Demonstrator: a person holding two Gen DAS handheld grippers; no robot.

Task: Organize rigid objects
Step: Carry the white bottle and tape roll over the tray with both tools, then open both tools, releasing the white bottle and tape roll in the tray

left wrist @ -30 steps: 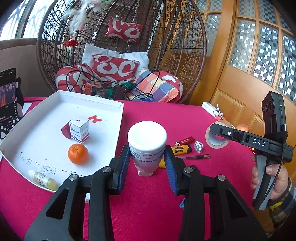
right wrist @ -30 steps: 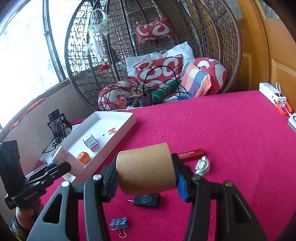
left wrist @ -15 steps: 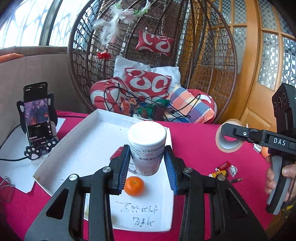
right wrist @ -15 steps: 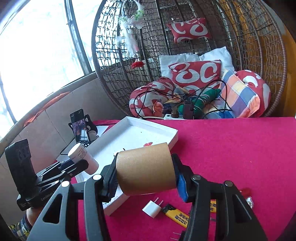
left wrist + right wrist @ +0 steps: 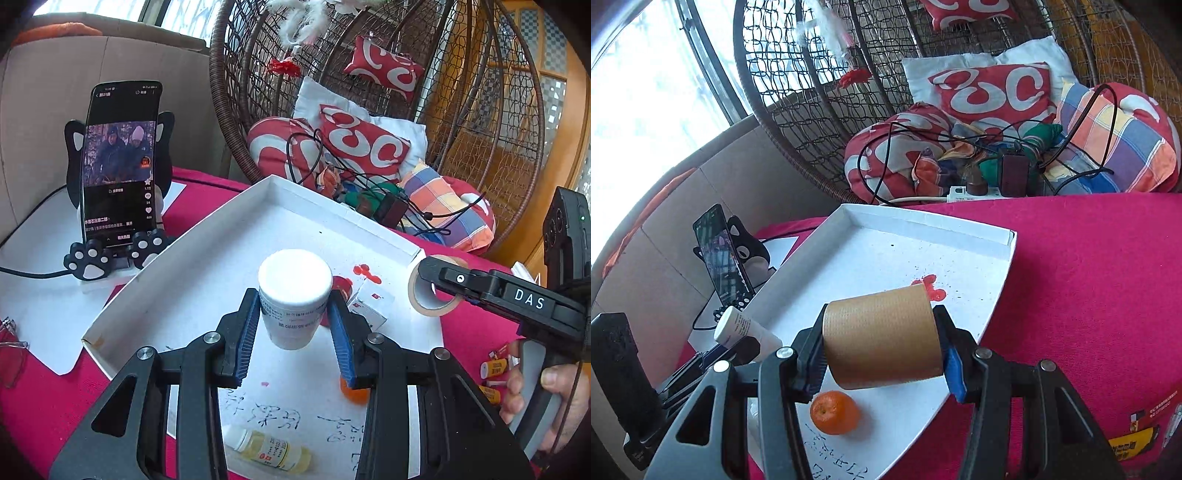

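My left gripper (image 5: pixel 295 325) is shut on a white pill bottle (image 5: pixel 293 295), held upright above the white tray (image 5: pixel 207 266). My right gripper (image 5: pixel 882 350) is shut on a brown tape roll (image 5: pixel 882 339), carried over the tray's (image 5: pixel 886 251) near right part. In the left wrist view the tape roll (image 5: pixel 432 295) and the right gripper show at the right, gripped by a hand (image 5: pixel 546 387). In the tray lie an orange (image 5: pixel 834 411), a small medicine box (image 5: pixel 369 306), partly hidden behind the bottle, and a little yellow bottle (image 5: pixel 269 448).
A phone on a cat-shaped stand (image 5: pixel 118 173) sits left of the tray on white paper. Small items (image 5: pixel 495 369) lie on the red tablecloth (image 5: pixel 1089 280) to the right. A wicker hanging chair with cushions and cables (image 5: pixel 997 129) stands behind the table.
Both grippers have swung left, from over the red cloth to above the white tray, each still holding its object. The phone stand has come into close view.
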